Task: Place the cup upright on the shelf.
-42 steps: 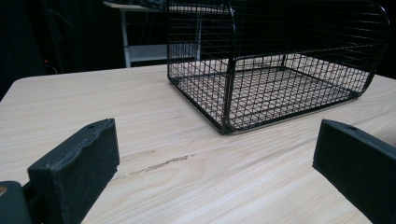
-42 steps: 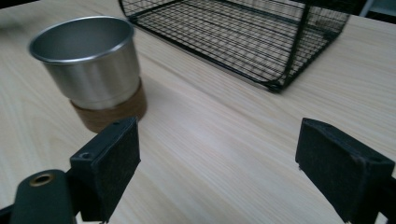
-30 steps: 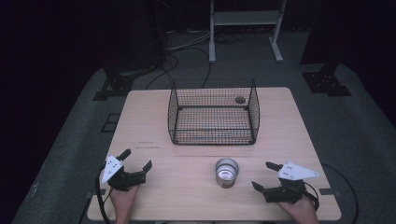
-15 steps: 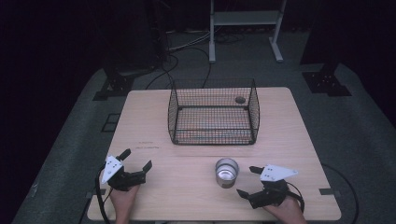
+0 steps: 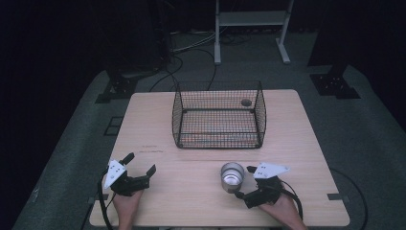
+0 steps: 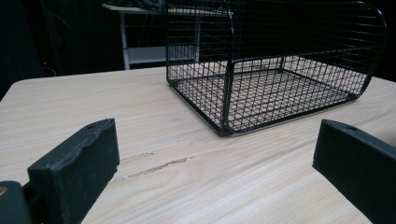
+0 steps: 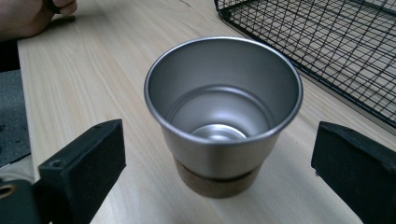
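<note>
High view, table: a pale wooden table (image 5: pixel 191 201) with a person's two hands coming in from the six o'clock edge.
Cup: a small shiny steel cup with a brown cork base (image 5: pixel 232 177) stands upright on the wood, mouth up and empty, toward five o'clock from the table's middle.
Cup, right gripper view: the steel cup (image 7: pixel 223 112) sits straight ahead between the two black jaws, a strip of bare wood showing on either side of it.
Right gripper: the black two-jaw tool with a grey three-cornered plate (image 5: pixel 245 181) lies low at the cup's three o'clock side, pointing toward nine o'clock.
Right jaws: released and spread wide; they have just been opening, the cup stands between them, and neither pad presses on it.
Left gripper: its twin (image 5: pixel 139 164) rests near the seven o'clock corner, well apart from the cup.
Left jaws: released, spread wide over bare wood, nothing between them in the left gripper view.
Basket: a black wire-mesh basket with rounded corners (image 5: pixel 219 142) stands at twelve o'clock from the cup, open side up.
Basket contents: one small dark round thing (image 5: pixel 246 102) by its far right corner; what it is cannot be told.
</note>
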Tool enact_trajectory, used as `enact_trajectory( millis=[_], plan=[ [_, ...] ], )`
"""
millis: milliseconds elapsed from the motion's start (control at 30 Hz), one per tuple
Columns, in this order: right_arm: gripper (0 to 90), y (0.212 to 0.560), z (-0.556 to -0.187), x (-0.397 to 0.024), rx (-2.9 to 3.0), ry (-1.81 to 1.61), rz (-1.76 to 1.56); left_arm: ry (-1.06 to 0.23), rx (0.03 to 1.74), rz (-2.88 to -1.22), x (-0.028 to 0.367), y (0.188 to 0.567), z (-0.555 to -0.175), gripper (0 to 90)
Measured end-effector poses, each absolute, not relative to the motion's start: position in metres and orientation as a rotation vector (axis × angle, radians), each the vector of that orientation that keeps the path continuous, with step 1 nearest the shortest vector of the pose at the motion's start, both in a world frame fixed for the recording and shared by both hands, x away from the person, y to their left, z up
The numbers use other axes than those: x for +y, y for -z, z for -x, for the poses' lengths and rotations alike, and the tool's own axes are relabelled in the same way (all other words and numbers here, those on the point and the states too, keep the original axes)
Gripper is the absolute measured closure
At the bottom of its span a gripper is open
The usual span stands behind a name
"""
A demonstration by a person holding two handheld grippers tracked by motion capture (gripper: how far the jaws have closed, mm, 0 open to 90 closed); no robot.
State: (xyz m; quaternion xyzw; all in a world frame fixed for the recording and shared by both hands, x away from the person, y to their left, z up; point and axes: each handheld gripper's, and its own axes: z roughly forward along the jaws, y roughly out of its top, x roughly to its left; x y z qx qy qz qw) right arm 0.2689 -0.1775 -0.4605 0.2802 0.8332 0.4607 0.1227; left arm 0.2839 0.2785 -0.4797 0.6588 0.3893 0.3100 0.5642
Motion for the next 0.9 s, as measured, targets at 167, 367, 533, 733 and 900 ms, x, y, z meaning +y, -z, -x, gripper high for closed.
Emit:
enact_trajectory(
  millis=[167, 367, 533, 733, 900],
  plan=[
    [2.5, 0.462, -0.273, -0.172, 2.44, -1.343, -0.819, -0.731, 0.912, -1.553, 0.278, 0.48, -0.284, 0.0],
    [2.5, 0.461, -0.277, -0.158, 2.45, -1.297, -0.785, -0.731, 0.912, -1.552, 0.278, 0.48, -0.284, 0.0],
    [4.5, 0.46, -0.282, -0.151, 2.462, -1.268, -0.763, -0.73, 0.911, -1.549, 0.278, 0.48, -0.284, 0.0],
    [12.0, 0.46, -0.286, -0.152, 2.461, -1.267, -0.765, -0.731, 0.909, -1.551, 0.278, 0.479, -0.284, 0.0],
    [14.5, 0.46, -0.287, -0.152, 2.459, -1.278, -0.771, -0.732, 0.909, -1.554, 0.278, 0.479, -0.283, 0.0]
  ],
)
